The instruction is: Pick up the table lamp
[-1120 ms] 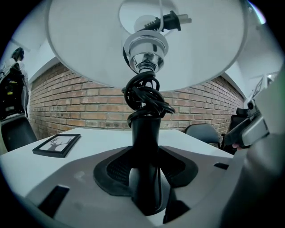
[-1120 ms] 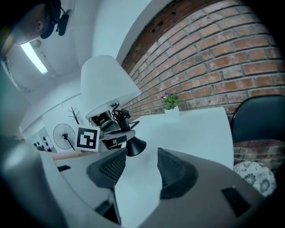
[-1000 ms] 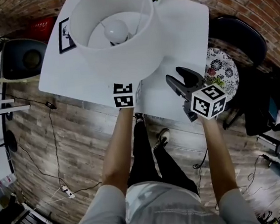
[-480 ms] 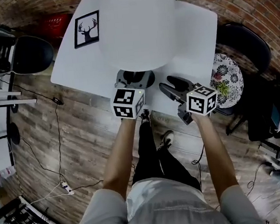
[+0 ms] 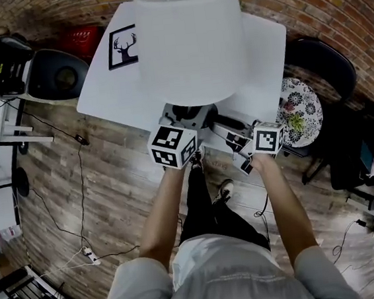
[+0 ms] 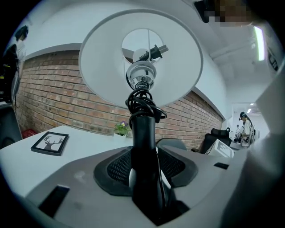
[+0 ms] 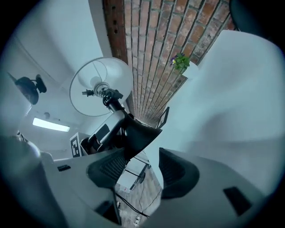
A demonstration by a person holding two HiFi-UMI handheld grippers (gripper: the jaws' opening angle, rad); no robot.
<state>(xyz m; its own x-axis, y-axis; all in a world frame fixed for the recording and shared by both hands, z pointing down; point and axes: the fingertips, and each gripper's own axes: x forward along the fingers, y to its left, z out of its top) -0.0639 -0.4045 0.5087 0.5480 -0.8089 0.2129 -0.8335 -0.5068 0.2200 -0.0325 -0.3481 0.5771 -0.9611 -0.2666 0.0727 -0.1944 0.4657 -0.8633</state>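
Observation:
The table lamp has a wide white shade (image 5: pixel 189 39) on a black pole (image 6: pixel 143 133), with its cord and plug (image 6: pixel 153 52) wound round the top. My left gripper (image 6: pixel 144 164) is shut on the pole low down, holding the lamp tilted; from the head it sits under the shade (image 5: pixel 187 115) at the table's front edge. My right gripper (image 5: pixel 219 123) reaches in from the right, jaws open (image 7: pixel 138 167). The lamp's black base (image 7: pixel 138 133) lies just past its left pad. I cannot tell whether the base touches the table.
The white table (image 5: pixel 263 51) carries a framed deer picture (image 5: pixel 123 47) at its left and a small potted plant (image 7: pixel 180 62) by the brick wall. A floral-cushioned chair (image 5: pixel 298 100) stands to the right, a black chair (image 5: pixel 60 76) to the left. Cables cross the wooden floor.
My right gripper has moved left, close to the left gripper and the lamp's base. The shade now shows from its side instead of its open top. The left gripper stays on the pole.

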